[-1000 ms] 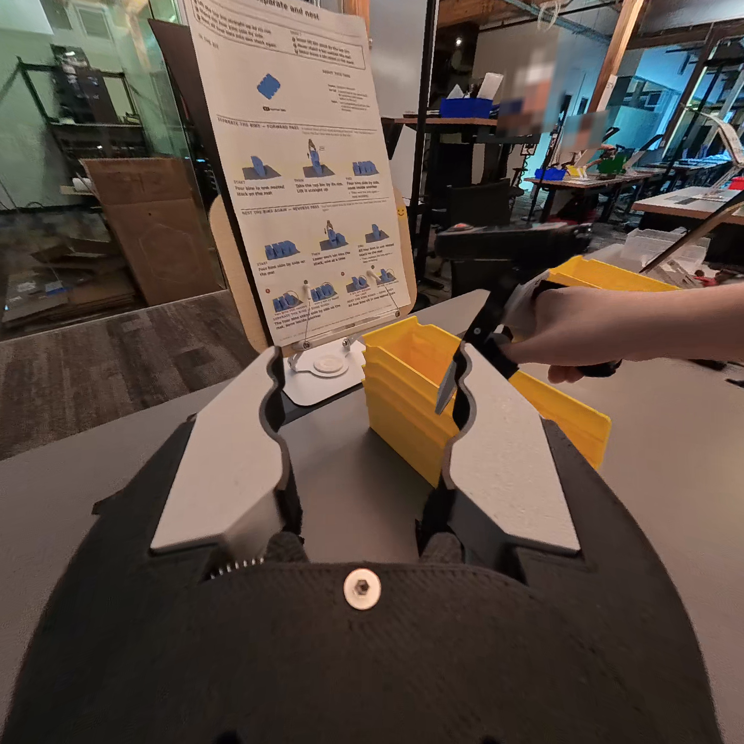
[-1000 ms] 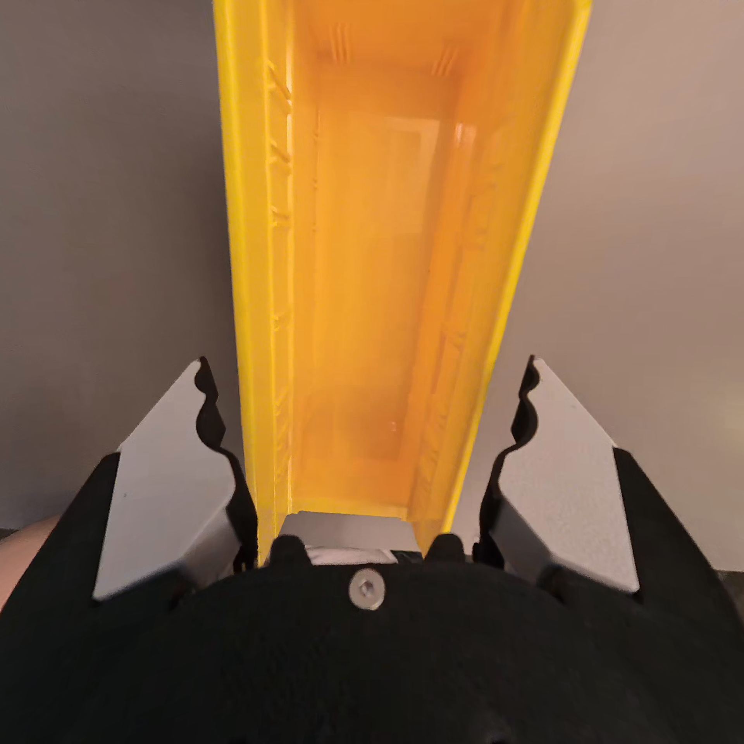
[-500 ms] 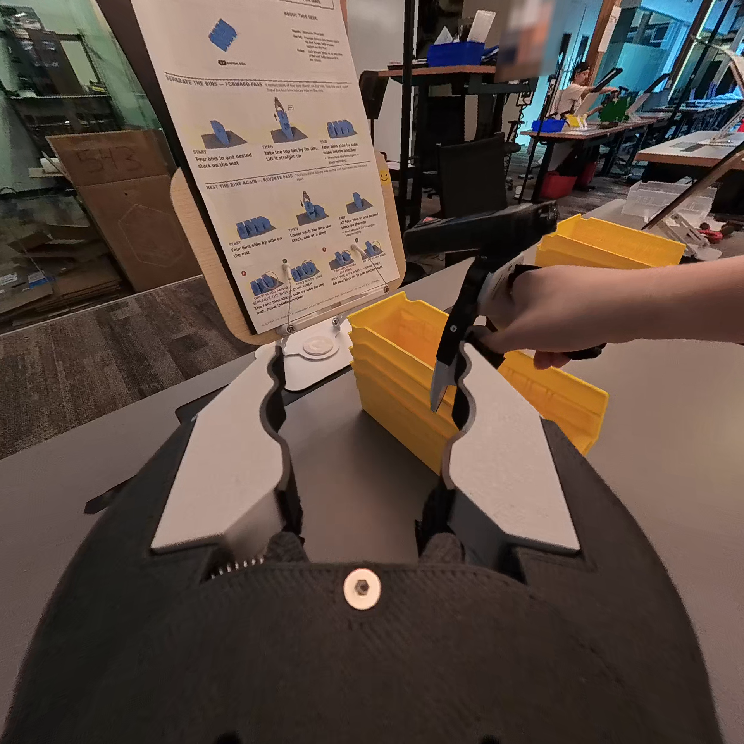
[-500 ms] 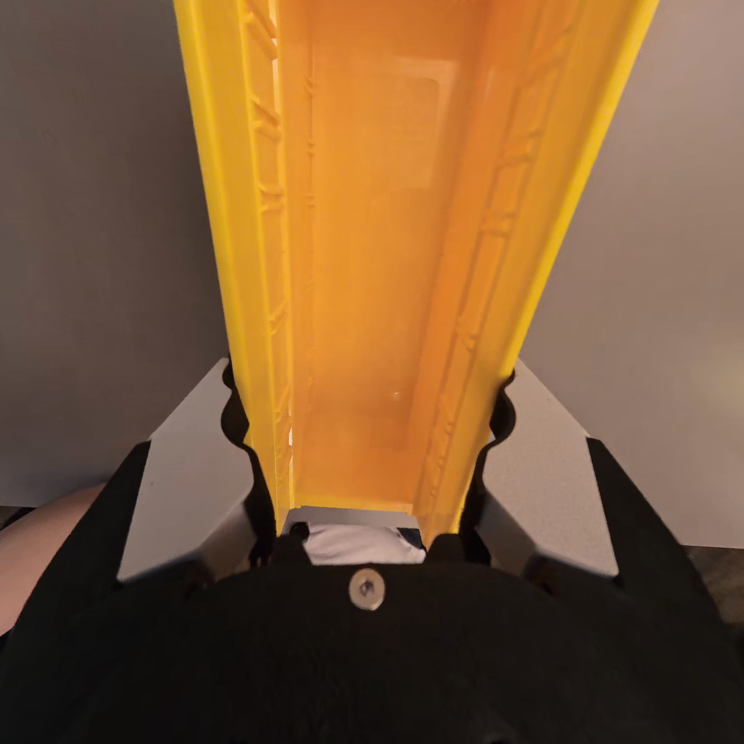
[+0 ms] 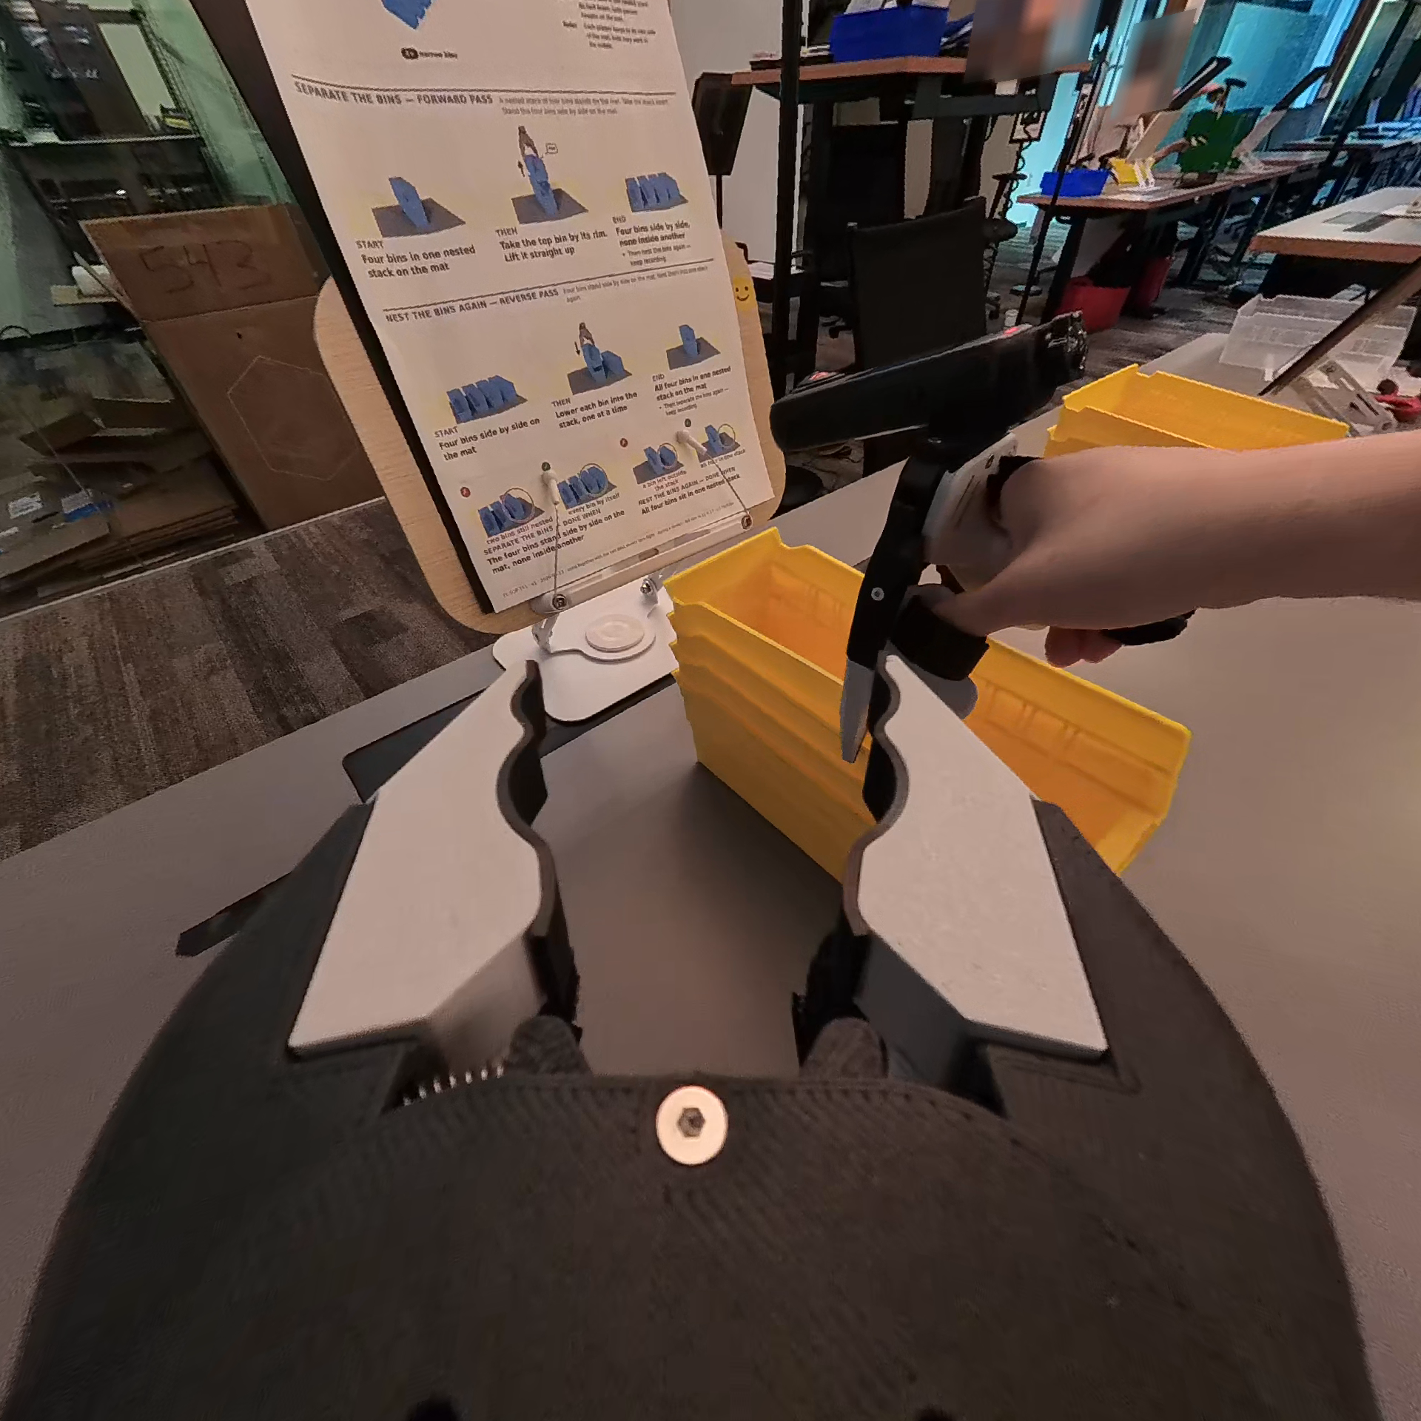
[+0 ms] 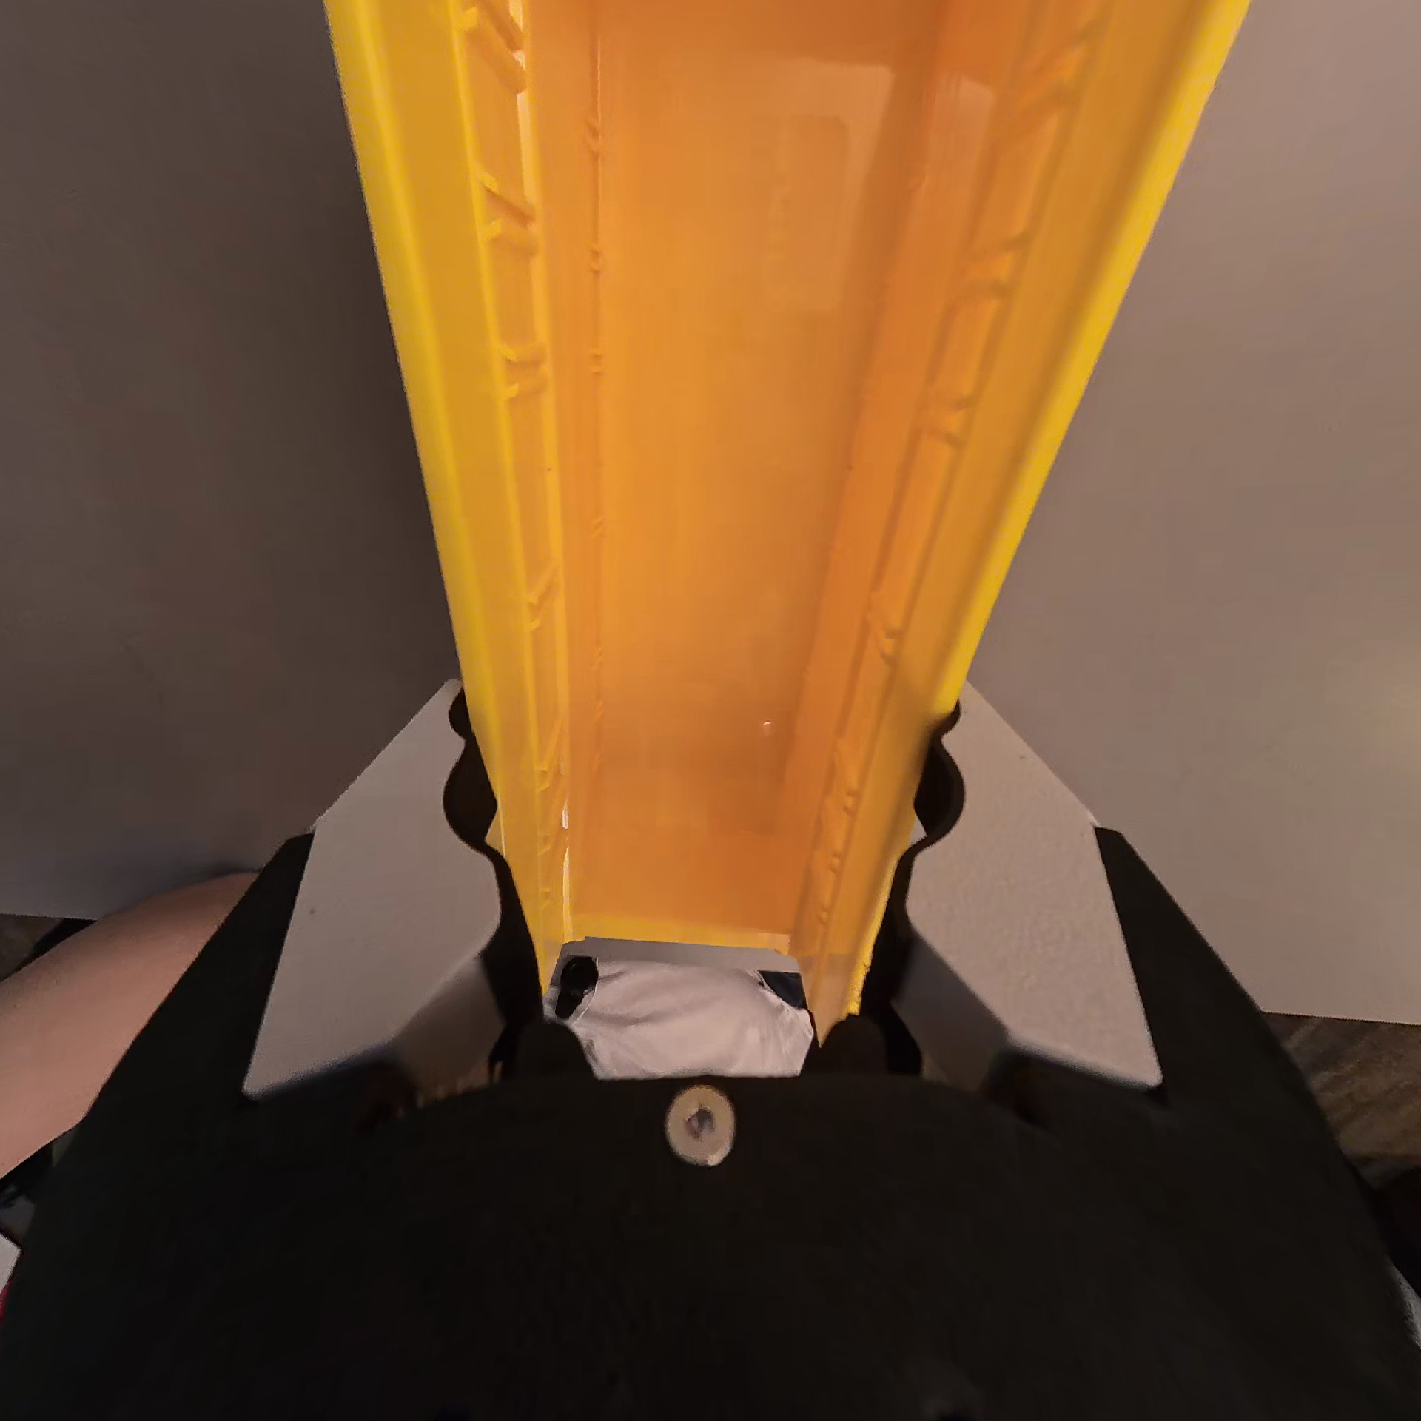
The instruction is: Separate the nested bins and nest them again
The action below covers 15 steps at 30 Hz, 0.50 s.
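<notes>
A nested stack of yellow bins [image 5: 769,692] stands on the black mat [image 5: 677,861] in front of the instruction board. A person's hand holds my right gripper [image 5: 861,692] down over the stack. In the right wrist view the right gripper [image 6: 707,692] straddles the top yellow bin [image 6: 730,461], with both pads [image 6: 992,777] pressed against its long outer walls. My left gripper [image 5: 707,677] is open and empty, hovering above the mat just left of the stack.
An instruction board [image 5: 523,307] on a white base [image 5: 607,653] stands behind the mat. More yellow bins [image 5: 1184,419] sit at the back right of the grey table [image 5: 1269,769]. Desks and chairs fill the room beyond.
My right gripper's jaws closed in from wide open until both pads met the top bin's walls, and it came down closer over the bin. My left gripper stayed open and shifted slightly.
</notes>
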Each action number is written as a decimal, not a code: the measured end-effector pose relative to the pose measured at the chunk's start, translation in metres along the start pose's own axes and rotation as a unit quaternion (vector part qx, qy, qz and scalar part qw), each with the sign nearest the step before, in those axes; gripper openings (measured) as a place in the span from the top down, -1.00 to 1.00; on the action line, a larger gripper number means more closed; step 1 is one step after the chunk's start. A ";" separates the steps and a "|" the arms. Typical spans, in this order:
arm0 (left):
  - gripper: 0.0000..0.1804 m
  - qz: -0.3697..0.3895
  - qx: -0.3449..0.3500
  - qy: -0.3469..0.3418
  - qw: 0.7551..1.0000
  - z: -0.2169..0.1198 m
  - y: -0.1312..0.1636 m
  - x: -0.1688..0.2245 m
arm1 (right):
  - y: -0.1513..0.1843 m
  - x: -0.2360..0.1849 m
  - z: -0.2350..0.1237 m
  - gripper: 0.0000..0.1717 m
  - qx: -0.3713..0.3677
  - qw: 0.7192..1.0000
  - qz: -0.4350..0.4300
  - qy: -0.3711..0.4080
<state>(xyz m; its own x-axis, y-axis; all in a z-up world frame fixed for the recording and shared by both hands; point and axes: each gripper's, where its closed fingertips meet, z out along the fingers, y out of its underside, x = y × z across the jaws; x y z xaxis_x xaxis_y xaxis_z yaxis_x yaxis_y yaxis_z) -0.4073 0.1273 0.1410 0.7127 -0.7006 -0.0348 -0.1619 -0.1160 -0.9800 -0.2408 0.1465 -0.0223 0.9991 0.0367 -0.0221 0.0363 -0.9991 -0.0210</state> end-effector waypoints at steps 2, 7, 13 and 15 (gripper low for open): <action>0.07 -0.002 0.001 0.001 1.000 0.000 0.000 0.000 | 0.001 -0.001 -0.001 -0.32 -0.005 1.000 -0.003 -0.001; 0.07 0.001 -0.005 0.000 1.000 0.002 0.001 0.002 | 0.001 -0.002 -0.002 -0.32 -0.009 1.000 -0.003 -0.002; 0.07 0.006 -0.014 0.003 1.000 0.006 0.004 0.005 | -0.001 -0.003 -0.010 -0.31 -0.005 1.000 -0.002 -0.003; 0.07 0.007 -0.017 0.002 1.000 0.008 0.005 0.006 | -0.001 -0.003 -0.017 -0.31 -0.004 1.000 -0.003 -0.004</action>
<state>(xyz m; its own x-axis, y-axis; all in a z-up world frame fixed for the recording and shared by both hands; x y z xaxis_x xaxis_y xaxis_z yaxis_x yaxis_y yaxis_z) -0.3989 0.1281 0.1340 0.7077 -0.7049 -0.0483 -0.1954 -0.1296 -0.9721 -0.2440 0.1473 -0.0055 0.9987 0.0427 -0.0292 0.0423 -0.9990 -0.0140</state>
